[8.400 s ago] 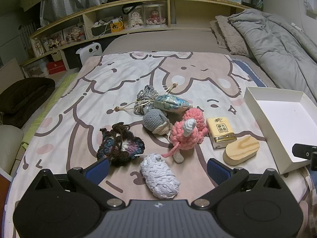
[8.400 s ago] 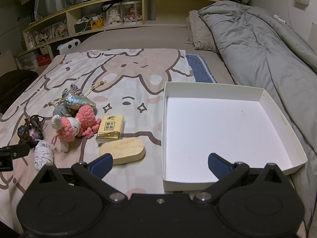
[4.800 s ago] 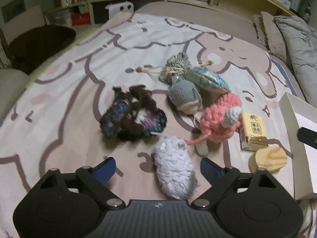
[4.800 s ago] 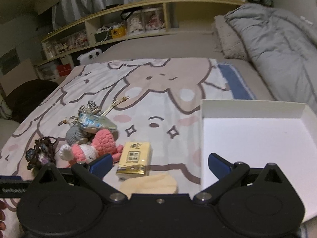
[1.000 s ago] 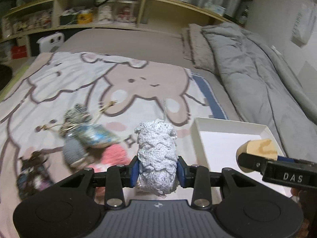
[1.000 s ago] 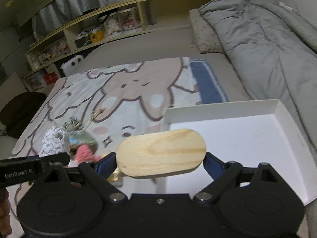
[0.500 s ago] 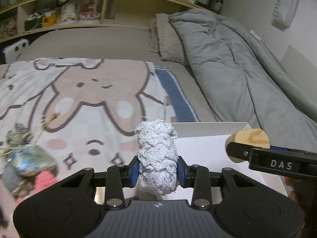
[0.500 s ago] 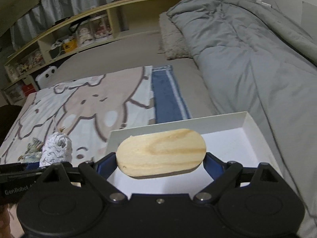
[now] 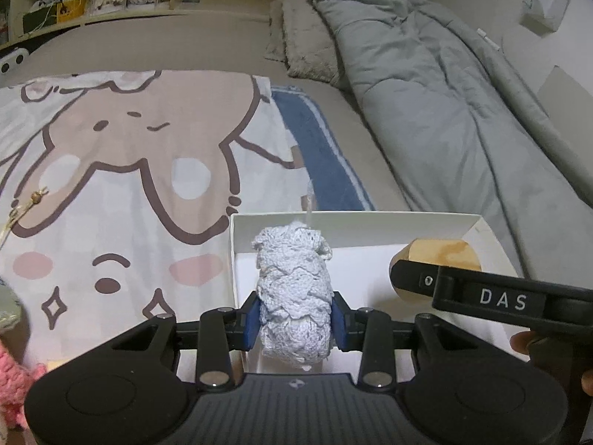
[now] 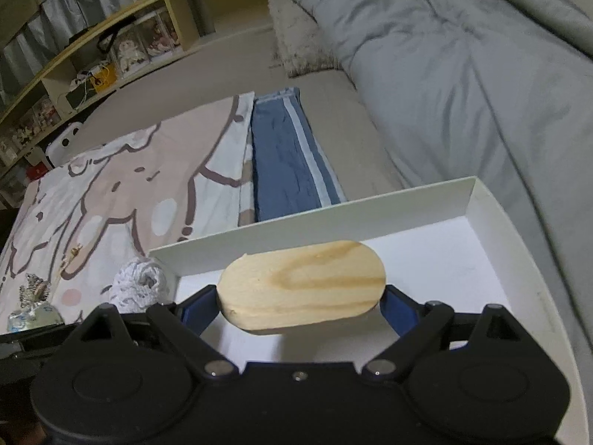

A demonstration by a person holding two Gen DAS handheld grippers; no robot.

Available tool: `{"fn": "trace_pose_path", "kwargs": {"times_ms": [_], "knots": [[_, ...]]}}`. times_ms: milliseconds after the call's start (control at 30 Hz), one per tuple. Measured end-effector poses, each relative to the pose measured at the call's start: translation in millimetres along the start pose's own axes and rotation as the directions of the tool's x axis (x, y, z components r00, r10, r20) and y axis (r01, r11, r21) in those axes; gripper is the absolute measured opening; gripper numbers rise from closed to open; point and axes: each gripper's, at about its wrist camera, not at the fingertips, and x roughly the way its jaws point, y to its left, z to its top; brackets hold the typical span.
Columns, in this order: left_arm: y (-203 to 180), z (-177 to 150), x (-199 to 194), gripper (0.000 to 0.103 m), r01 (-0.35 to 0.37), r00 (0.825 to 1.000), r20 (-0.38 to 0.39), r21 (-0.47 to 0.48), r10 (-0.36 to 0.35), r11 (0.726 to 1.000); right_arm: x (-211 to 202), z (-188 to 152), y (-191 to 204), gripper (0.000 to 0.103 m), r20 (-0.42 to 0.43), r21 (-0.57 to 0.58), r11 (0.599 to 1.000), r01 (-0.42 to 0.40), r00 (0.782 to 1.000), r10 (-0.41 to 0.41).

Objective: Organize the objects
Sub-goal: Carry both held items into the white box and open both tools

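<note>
Crocheted white yarn bundle, soft and squashy, sits pinched mid-body in the left gripper above the white box; stiff wooden oval is clamped end-to-end by the right gripper.

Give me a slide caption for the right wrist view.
Right gripper holding an oval wooden block over the white box on the bed.

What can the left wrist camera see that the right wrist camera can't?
Only the left wrist view shows a pink crochet toy at its edge. Only the right wrist view shows the white speaker-like gadget beside the shelves. Both show the white box, the white lace roll in the left gripper, and the wooden block in the right gripper.
</note>
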Motion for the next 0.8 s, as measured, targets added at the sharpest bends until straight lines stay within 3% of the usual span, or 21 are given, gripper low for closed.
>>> {"fn": "trace_pose_path", "kwargs": {"times_ms": [400, 633, 800], "knots": [[-1, 3, 22, 0.041, -0.012, 1.0, 0.026, 0.031, 0.012, 0.999, 38, 13, -2, 0.093, -0.038, 0.028, 0.999, -0.031, 0.999, 0.032], [-5, 4, 19, 0.068, 0.001, 0.999, 0.041, 0.041, -0.003, 0.999, 48, 11, 1, 0.094, -0.077, 0.013, 1.0, -0.009, 0.997, 0.01], [-13, 1, 15, 0.07, -0.017, 0.999, 0.043, 0.068, 0.014, 0.998, 38, 13, -4, 0.095, -0.065, 0.033, 0.999, -0.007, 0.998, 0.009]]}}
